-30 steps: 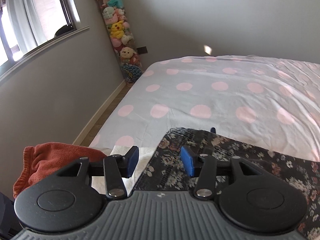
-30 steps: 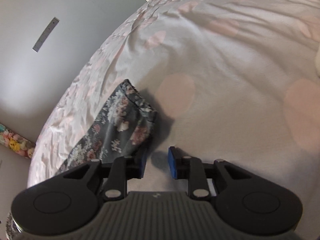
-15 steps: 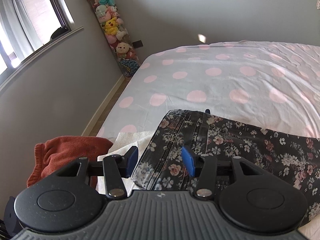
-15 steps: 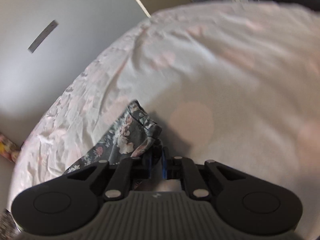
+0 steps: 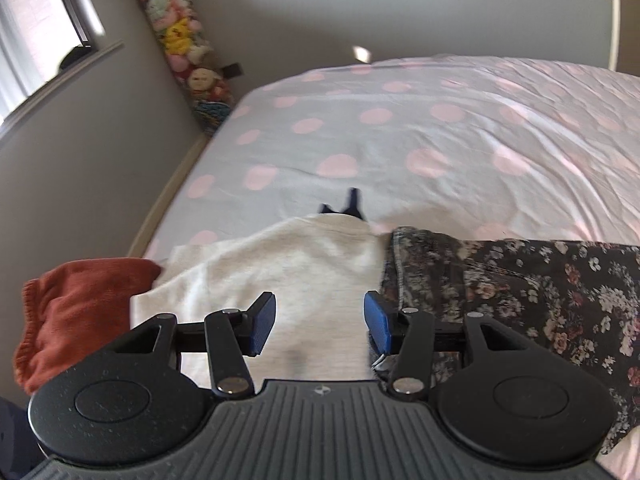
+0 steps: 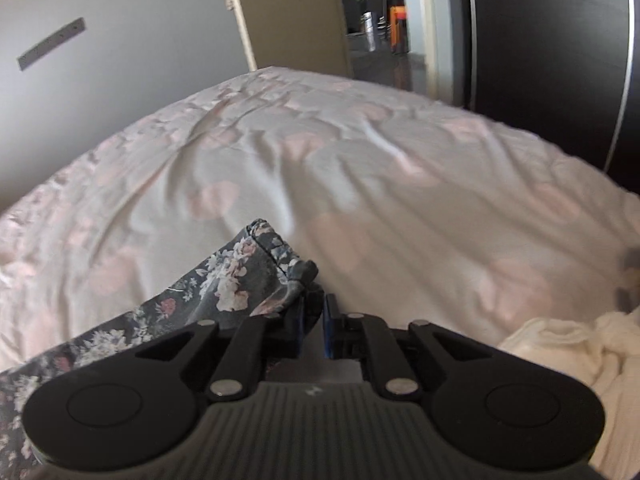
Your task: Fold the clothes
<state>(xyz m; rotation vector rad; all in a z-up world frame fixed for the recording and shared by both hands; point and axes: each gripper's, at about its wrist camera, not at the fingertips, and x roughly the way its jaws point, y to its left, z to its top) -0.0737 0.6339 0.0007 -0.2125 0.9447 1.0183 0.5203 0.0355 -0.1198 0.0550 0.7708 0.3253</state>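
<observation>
A: Floral dark garment [image 5: 540,280] lies across the near part of the bed [image 5: 400,152], R of the left gripper [image 5: 319,320] in its own cam. Fabric edge runs just beside the R blue pad.

B: Left gripper state?

A: Pads wide apart, nothing btwn them. It hangs over a cream-white garment [image 5: 288,264], which sits btwn the floral piece and a rust-orange knit [image 5: 76,312] at far L.

B: And the right gripper [image 6: 315,320]?

A: Pads nearly together, clamped on a bunched corner of the floral dark garment [image 6: 240,276]. Cloth trails off to the lower L of that view, over the bed [image 6: 360,184].

B: Anything else nearby?

A: 2nd pale cloth [image 6: 572,356] crumpled at lower R of the right cam, touching the sheet. Sheet is white w/ pink dots, wrinkled. Small dark item [image 5: 348,206] pokes up behind the cream garment; can't tell what it is. Stack of plush toys [image 5: 188,52] in the room corner by the window, well apart from the clothes. Open doorway [image 6: 376,20] behind the bed in the right view.
</observation>
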